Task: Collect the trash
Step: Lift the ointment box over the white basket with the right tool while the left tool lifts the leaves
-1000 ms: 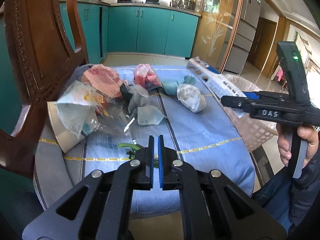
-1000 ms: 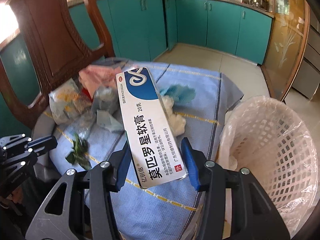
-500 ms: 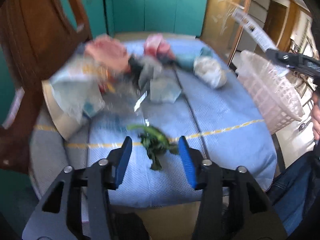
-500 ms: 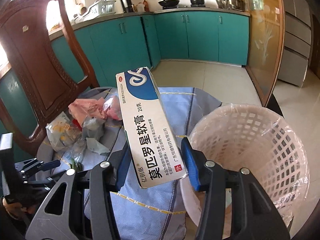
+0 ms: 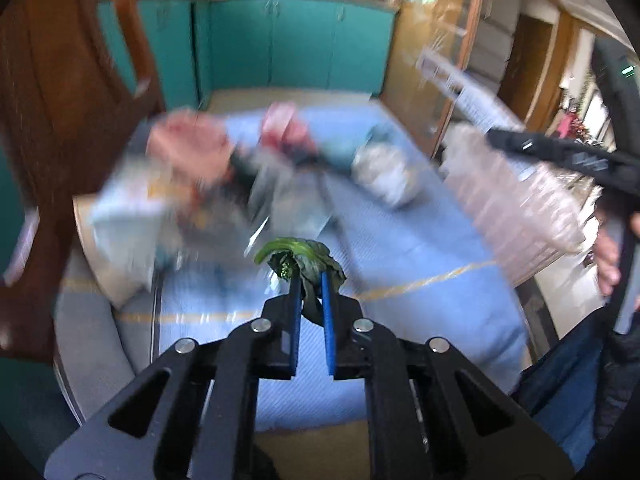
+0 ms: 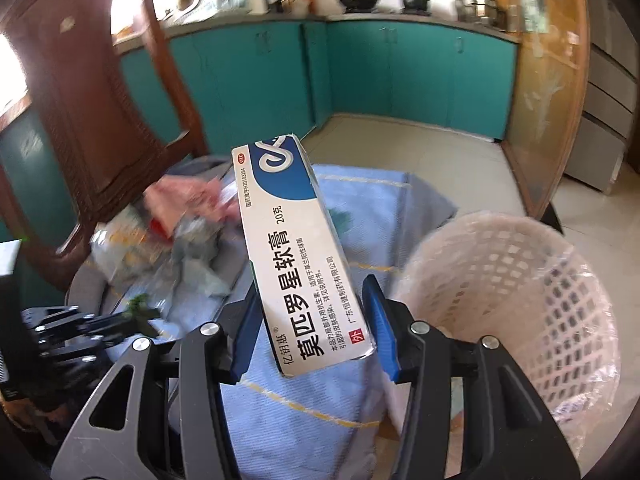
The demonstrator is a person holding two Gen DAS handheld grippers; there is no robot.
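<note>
My left gripper (image 5: 309, 276) is shut on a wilted green vegetable scrap (image 5: 302, 254) and holds it just above the blue cloth (image 5: 420, 256). My right gripper (image 6: 312, 300) is shut on a long white and blue ointment box (image 6: 298, 256), held beside the pale mesh trash basket (image 6: 516, 300) at the cloth's right edge. The box also shows blurred in the left wrist view (image 5: 460, 88). A pile of crumpled wrappers and bags (image 5: 208, 176) lies on the far left of the cloth, with a white paper wad (image 5: 386, 172) to its right.
A carved wooden chair back (image 5: 60, 80) rises at the left. Teal kitchen cabinets (image 6: 400, 76) stand behind. The trash basket also shows in the left wrist view (image 5: 512, 200). The view from the left wrist is motion-blurred.
My left gripper opened over the green scrap, then closed on it and lifted it. My right gripper carried the box from over the cloth toward the basket.
</note>
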